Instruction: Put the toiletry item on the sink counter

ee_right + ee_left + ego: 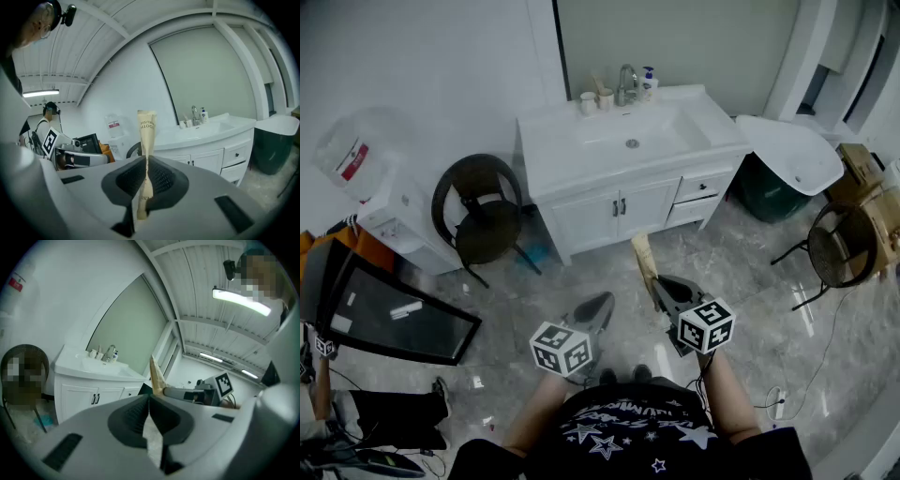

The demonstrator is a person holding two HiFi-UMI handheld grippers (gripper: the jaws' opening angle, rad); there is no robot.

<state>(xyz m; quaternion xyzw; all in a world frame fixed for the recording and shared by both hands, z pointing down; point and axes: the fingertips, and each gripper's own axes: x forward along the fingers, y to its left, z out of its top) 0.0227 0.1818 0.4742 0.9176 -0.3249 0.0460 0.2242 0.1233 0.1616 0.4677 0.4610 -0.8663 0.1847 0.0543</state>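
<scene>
The toiletry item is a long cream toothbrush packet (643,260) (146,133). My right gripper (659,284) (146,165) is shut on its lower part, and it stands upright above the jaws. In the left gripper view the packet (157,375) pokes up beside the right gripper. My left gripper (598,306) (150,401) is shut with nothing in it, low and to the left of the right one. The white sink counter (553,155) (70,367) (220,126) stands ahead across the marble floor, well away from both grippers.
A faucet (625,84), two cups (596,99) and a soap bottle (649,82) stand at the counter's back edge. A black wicker chair (483,211) and a water dispenser (370,164) stand on the left, with a black screen (389,314) nearer. At the right are a white basin (797,155) and another chair (839,248).
</scene>
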